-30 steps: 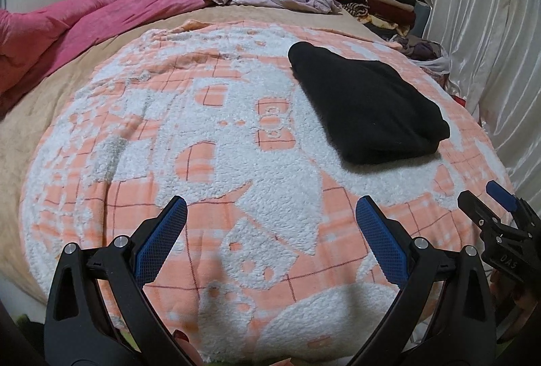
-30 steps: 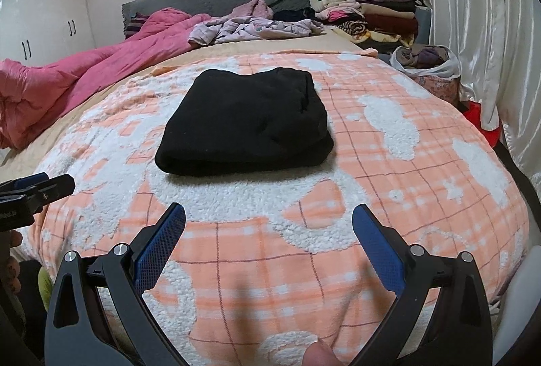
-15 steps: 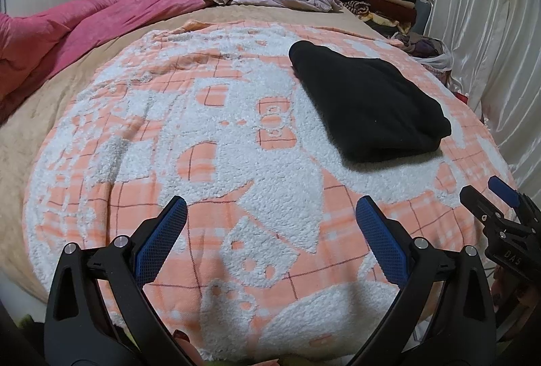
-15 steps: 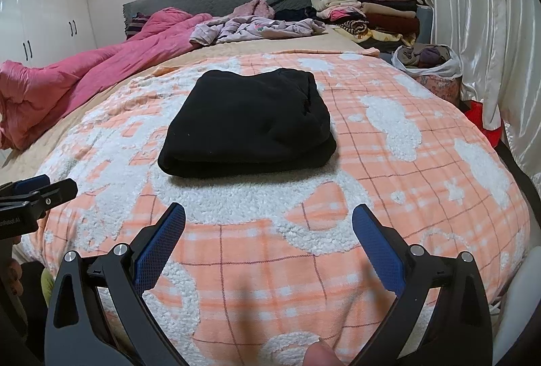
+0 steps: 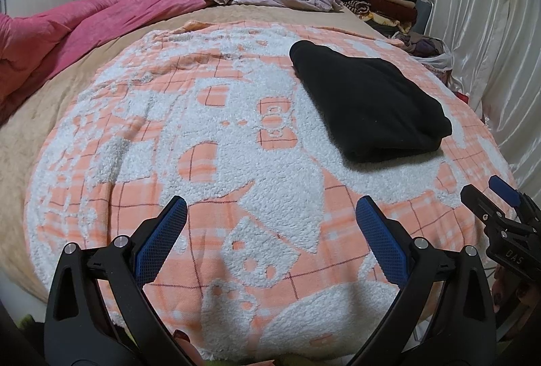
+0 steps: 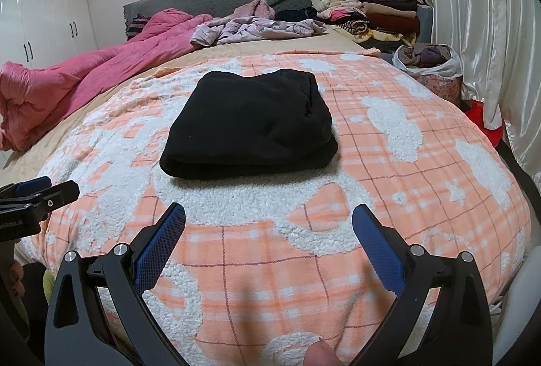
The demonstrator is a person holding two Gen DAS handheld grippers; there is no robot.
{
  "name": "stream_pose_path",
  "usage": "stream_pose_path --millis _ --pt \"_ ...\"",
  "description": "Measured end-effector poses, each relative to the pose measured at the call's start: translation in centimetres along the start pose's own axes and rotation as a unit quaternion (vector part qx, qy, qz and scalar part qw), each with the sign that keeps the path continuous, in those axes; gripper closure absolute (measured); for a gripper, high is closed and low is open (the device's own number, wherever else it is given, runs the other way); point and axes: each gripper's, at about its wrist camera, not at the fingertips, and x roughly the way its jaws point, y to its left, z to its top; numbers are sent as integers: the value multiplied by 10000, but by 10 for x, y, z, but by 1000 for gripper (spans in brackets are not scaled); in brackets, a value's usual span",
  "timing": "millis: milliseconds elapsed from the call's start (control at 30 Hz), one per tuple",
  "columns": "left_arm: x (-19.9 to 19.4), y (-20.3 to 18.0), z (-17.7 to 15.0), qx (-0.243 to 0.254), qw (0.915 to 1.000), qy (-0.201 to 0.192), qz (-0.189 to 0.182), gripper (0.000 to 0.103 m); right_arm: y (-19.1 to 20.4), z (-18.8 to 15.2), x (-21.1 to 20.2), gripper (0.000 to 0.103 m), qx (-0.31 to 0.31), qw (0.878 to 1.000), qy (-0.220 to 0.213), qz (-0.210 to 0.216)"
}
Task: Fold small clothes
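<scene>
folded black garment (image 6: pixel 248 124) lies dead ahead of right gripper (image 6: pixel 268 225) | up-right of left gripper (image 5: pixel 270 220) | right judged nearer | both jaws spread, nothing held

Wardrobe (image 6: pixel 44 14) cut off at left edge, bag (image 6: pixel 429 62) contents indistinct

Folded black garment (image 6: pixel 250 126) on orange-white blanket (image 6: pixel 389 197); right gripper (image 6: pixel 268 234) jaws apart, empty.
</scene>
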Motion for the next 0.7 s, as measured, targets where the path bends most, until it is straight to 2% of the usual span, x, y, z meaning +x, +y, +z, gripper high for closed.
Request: stream_pose_path --millis 700 --pt "0 4 -1 -34 10000 8 14 10 0 -1 -2 4 26 10000 3 7"
